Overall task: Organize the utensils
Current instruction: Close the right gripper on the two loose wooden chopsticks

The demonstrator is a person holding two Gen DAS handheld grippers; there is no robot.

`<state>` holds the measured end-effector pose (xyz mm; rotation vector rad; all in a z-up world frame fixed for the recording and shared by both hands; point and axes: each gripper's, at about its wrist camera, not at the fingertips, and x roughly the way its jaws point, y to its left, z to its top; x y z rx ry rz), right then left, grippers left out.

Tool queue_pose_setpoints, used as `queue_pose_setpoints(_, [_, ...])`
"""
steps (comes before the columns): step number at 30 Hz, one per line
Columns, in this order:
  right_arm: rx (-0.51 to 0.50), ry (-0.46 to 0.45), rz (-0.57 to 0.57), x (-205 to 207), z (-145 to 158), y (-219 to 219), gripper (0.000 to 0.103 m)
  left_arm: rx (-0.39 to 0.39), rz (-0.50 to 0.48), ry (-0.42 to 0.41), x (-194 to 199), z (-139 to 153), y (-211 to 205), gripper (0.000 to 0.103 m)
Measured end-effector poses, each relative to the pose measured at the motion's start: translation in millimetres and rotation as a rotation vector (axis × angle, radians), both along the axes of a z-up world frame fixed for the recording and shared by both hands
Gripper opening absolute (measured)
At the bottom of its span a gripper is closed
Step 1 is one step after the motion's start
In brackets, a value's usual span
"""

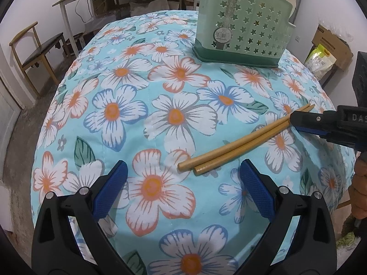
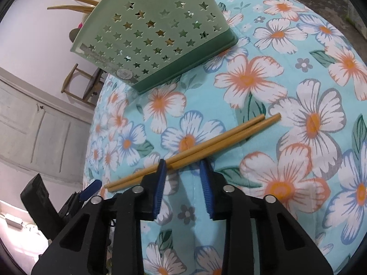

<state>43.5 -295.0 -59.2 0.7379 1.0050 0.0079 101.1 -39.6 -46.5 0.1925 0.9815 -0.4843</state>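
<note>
chopsticks [image 2: 192, 152] are what's left to tidy, but size first: a floral cloth [image 1: 160, 87] fills both views, laid flat as the work surface. on it, upper right of the left view and upper left of the right view, stands a green caddy [image 1: 243, 29] with star cut-outs, upright and well apart from the pair, presumably where they should end up. wooden handles poke above it in both views, so some utensils seem stowed already.

the pair lies side by side on the cloth, right of centre in the left view, middle of the right view. right gripper [image 2: 183, 167] straddles them near their thin end, jaws partly apart with the sticks between the blue pads; i judge it poised to pinch, not yet clamped. left gripper [image 1: 183, 171] hangs wide apart and empty at the bottom of its frame, near the thick ends, probably ready to steady them.

only the right view shows the gap between the pads. only the left view shows the butt ends clearly.
</note>
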Motion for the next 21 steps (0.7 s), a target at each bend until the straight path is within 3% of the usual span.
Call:
queue_pose_setpoints(8, [-0.025, -0.002, -0.006, 7.4, -1.3, 3.6, 0.006, -0.059, 0.037, 0.022, 2.9, 5.4, 5.7, 0.095])
queue_pose_setpoints(21, [-0.106, -0.008, 0.049, -1.1, 1.1, 4.7, 0.002, -0.121, 0.076, -0.005, 5.8, 21.0, 29.2, 0.095])
